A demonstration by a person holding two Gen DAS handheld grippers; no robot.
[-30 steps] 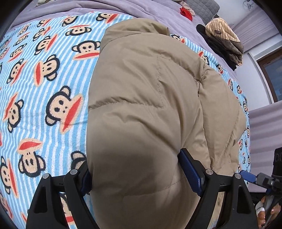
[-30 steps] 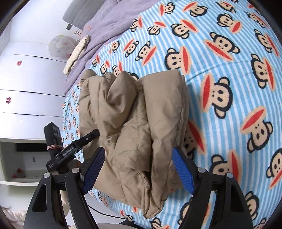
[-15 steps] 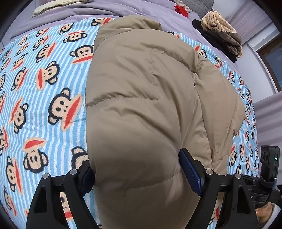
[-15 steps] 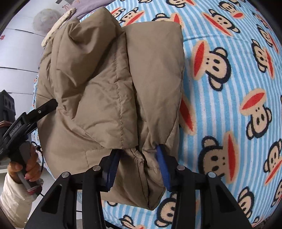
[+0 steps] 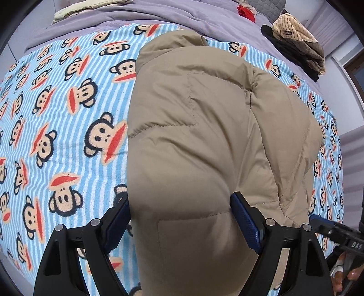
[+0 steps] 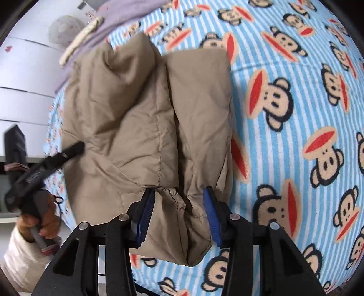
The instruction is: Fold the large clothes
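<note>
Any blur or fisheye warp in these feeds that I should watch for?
Left wrist view: sharp, soft daylight, jacket bulges from fisheye, blanket stripes curve. Right wrist view: left gripper and hand at the edge are motion-blurred.

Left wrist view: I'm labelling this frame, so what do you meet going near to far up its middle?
Left gripper around the bulky fold → tan padded jacket → monkey-print blanket → purple bedcover.

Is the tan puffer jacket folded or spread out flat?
Folded: the jacket lies bunched in thick doubled layers on the monkey blanket.
</note>
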